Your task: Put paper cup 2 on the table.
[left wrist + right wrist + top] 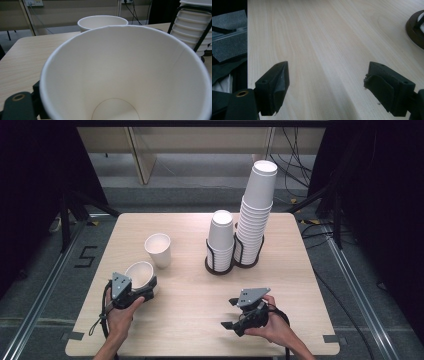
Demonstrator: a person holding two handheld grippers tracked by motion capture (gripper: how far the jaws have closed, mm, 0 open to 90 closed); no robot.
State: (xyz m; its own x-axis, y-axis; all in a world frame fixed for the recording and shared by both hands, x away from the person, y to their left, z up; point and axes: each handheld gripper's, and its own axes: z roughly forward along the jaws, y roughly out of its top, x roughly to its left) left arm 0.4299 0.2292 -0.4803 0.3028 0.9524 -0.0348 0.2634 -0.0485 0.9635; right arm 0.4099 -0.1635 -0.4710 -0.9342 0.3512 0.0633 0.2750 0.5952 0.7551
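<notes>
A white paper cup (pixel 139 272) is held tilted at the table's front left, its mouth turned towards the person, with my left gripper (pixel 144 282) shut on it. In the left gripper view the cup's open inside (pixel 125 75) faces the camera, and one black jaw lies against its outer wall at the lower left. A second white cup (pixel 158 249) stands upright on the table just beyond it (pixel 102 22). My right gripper (pixel 230 313) rests low near the front right, open, and its pads (pixel 278 85) have bare wood between them.
Two black wire racks hold upside-down white cups at the table's far middle: a short stack (pixel 220 242) and a tall stack (pixel 254 215). The tall stack's ribbed cups (pixel 192 30) stand to the right of the held cup. A rack base (pixel 415 30) lies ahead of my right gripper.
</notes>
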